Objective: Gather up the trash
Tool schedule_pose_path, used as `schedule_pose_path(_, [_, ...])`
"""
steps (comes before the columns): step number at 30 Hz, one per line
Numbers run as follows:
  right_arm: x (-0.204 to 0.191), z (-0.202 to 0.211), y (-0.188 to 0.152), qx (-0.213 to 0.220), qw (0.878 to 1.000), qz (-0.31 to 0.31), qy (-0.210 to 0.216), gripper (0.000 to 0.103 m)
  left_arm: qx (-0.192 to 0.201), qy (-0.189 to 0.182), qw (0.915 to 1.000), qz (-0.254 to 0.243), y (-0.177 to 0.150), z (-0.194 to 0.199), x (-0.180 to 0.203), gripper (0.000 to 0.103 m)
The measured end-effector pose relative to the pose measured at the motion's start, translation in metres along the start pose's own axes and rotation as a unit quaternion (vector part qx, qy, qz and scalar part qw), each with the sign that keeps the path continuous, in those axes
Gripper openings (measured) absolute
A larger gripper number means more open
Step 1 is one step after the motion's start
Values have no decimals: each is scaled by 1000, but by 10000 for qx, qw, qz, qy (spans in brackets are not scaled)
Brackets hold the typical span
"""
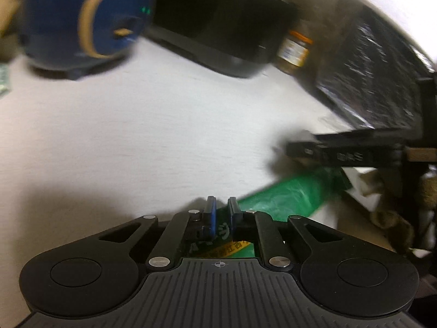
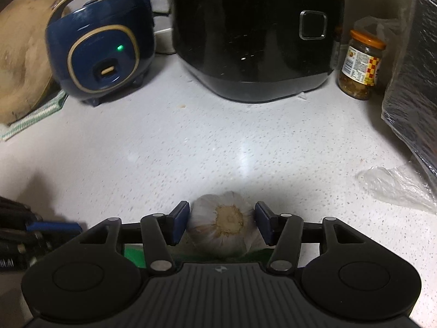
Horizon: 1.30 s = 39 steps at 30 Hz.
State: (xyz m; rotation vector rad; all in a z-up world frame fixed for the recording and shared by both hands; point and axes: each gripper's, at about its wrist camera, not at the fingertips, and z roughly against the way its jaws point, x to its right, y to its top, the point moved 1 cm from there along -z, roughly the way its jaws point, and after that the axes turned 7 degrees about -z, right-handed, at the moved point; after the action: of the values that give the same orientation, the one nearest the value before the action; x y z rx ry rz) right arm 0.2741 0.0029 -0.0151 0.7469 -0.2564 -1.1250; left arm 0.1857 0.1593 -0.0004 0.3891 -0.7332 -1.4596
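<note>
At lower centre, the right gripper grips a garlic bulb; the left gripper clamps a green bag.

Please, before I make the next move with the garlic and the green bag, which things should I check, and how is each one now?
1. Left tool shut on green bag: ok.
2. Right tool grips garlic bulb on both sides: ok.
3. Bag mouth open below the bulb: cannot tell, hidden.
4. Clear plastic scrap collected: not ok, it lies on the counter.
5. Left wrist view sharp: not ok, blurred.
</note>
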Motion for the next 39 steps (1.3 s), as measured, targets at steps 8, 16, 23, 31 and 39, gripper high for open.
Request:
schedule_pose_path(8, [-19, 8, -5, 115, 9997, 231, 29, 65, 27, 699, 9975, -3, -8, 13, -16, 11])
schedule_pose_path(16, [-25, 29, -15, 242, 9992, 288, 121, 68, 38, 854, 9959, 311, -10, 23, -31, 11])
schedule_pose_path(23, [-42, 42, -32, 265, 9978, 394, 469, 70, 241, 997, 9933, 525, -1, 44, -52, 14])
schedule_pose_path(31, [-59, 51, -51, -109, 9887, 912, 1182, 70, 120, 80, 9966, -806, 6, 40, -5, 15])
schedule_pose_path(39, [-62, 32, -51, -51, 9931, 826, 831, 69, -314, -65, 9859, -1643, -9, 19, 29, 18])
